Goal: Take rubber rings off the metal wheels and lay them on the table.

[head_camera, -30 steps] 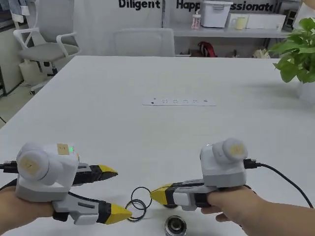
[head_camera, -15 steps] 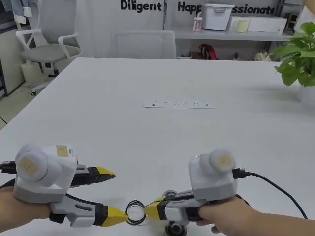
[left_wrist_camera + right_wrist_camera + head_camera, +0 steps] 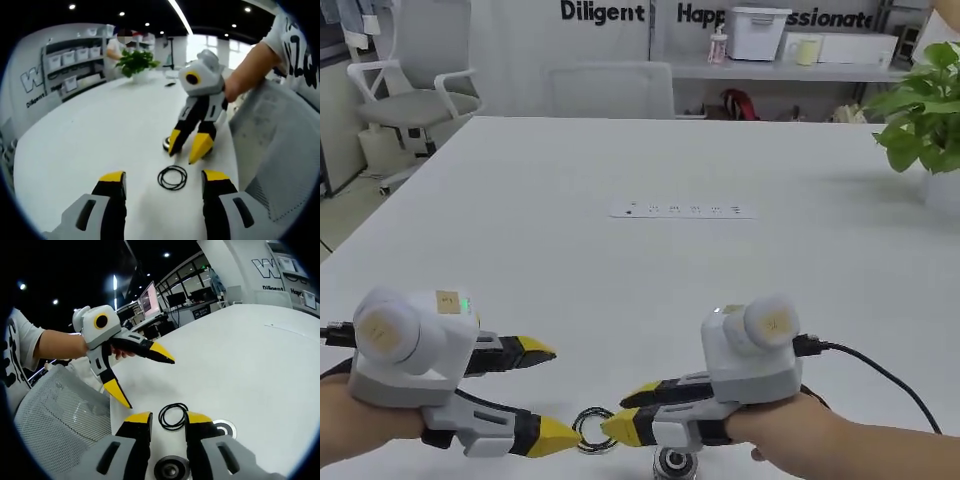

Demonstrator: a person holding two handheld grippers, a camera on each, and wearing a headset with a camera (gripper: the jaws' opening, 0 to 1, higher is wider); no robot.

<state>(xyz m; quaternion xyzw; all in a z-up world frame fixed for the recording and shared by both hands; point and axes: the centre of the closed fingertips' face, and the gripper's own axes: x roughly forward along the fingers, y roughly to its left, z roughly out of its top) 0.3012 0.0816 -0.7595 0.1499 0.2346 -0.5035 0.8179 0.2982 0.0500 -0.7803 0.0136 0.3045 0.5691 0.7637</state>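
A small bunch of thin black rubber rings (image 3: 590, 427) lies flat near the table's front edge. My left gripper (image 3: 548, 392) is open, its yellow tips just left of the rings. My right gripper (image 3: 624, 412) is open too and points left, with its tips almost at the rings. In the left gripper view the rings (image 3: 172, 177) lie between my own jaws (image 3: 164, 176), and the right gripper (image 3: 187, 147) faces them. In the right gripper view the rings (image 3: 172, 416) sit just ahead of my jaws (image 3: 168, 417). Two metal wheels (image 3: 222, 429) (image 3: 171, 467) rest beside and under them. One wheel (image 3: 675, 462) peeks out below the right gripper.
A white power strip (image 3: 683, 209) lies at mid-table and a potted plant (image 3: 925, 120) stands at the far right. Office chairs (image 3: 415, 95) and a shelf stand beyond the table. A mesh chair back (image 3: 60, 425) is close behind the front edge.
My right gripper has moved left and towards me, bringing its tips up to the rings. The left gripper has hardly moved and the rings stay on the table.
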